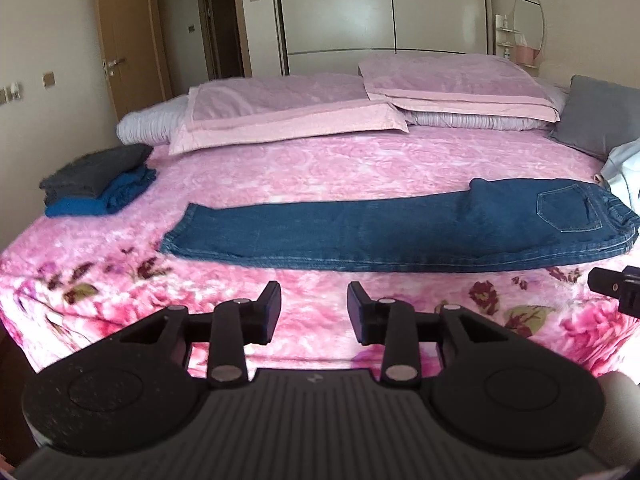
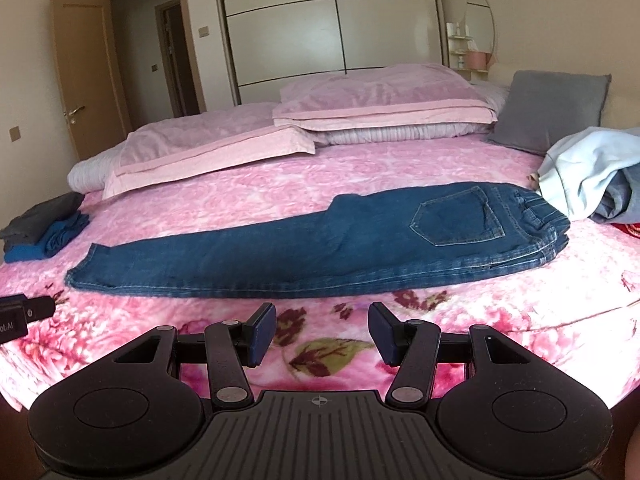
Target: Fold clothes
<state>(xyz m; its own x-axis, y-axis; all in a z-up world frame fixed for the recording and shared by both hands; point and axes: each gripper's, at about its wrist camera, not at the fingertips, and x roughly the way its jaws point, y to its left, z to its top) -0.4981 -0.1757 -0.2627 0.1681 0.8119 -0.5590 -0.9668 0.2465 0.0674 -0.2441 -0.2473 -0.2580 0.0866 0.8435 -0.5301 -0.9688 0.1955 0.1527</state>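
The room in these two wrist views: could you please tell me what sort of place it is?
Most likely a home bedroom. A bed under a pink floral cover fills the view, pillows lie along its far side, and a panelled wardrobe stands behind. Jeans lie flat on the bed.

Matte black left gripper [image 1: 314, 312]: two round discs at the base, flanking a ribbed grey plate with a small cross-hair mark. Flat link bars pinned with silver round-headed rivets, triangular cut-outs in the outer arms. Fingers [image 1: 269, 312] ending in blocky rectangular pads, dark navy on the inner faces. Same build on the right gripper [image 2: 322, 334]: black discs, ribbed plate with cross-hair mark, silver rivets, blue-faced fingers [image 2: 262, 334]. White lettering ending in "ot.AI" on the side of the left unit, seen from the right wrist.
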